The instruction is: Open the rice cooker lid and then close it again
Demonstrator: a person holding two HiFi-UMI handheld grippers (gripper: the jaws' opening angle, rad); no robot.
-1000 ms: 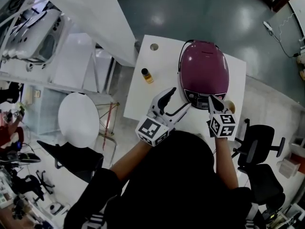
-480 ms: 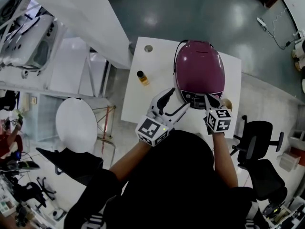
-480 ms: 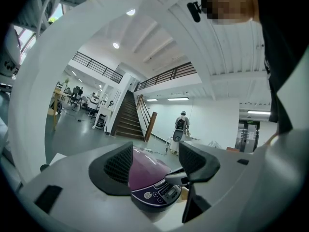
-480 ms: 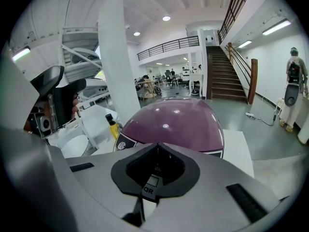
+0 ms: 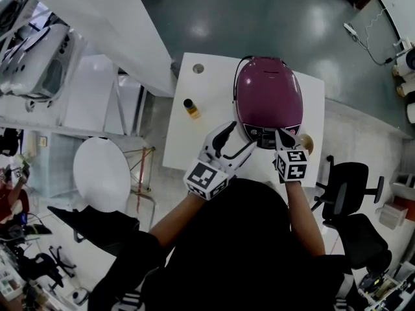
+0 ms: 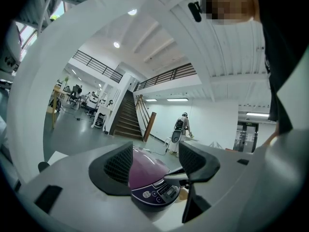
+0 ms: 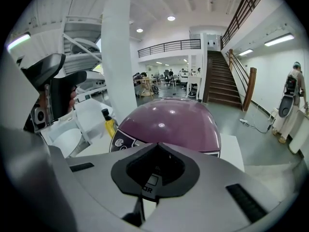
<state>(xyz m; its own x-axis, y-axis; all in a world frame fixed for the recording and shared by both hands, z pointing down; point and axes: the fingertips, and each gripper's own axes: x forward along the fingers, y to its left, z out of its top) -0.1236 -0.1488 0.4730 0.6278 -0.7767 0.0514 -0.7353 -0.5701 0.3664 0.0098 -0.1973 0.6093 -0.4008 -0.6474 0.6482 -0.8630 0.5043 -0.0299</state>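
Note:
A purple rice cooker [image 5: 268, 96] with its lid down stands on the white table [image 5: 194, 138]. My right gripper [image 5: 279, 135] is shut and empty, its tips against the dark control panel [image 5: 267, 135] on the cooker's near side. In the right gripper view the closed right gripper [image 7: 155, 151] points down at the panel, with the lid [image 7: 169, 122] just beyond. My left gripper [image 5: 235, 144] is open at the cooker's near left and holds nothing. In the left gripper view the cooker [image 6: 145, 168] shows between the spread fingers of the left gripper [image 6: 157, 164].
A small yellow bottle [image 5: 190, 107] stands left of the cooker. A yellowish round thing [image 5: 309, 143] sits at its right, partly hidden. A black office chair [image 5: 353, 186] is right of the table, a round white table [image 5: 100, 173] to the left. A person [image 6: 181, 124] stands far off.
My right gripper has edged a little inward onto the cooker's front panel. The left gripper has kept still and the lid stays down.

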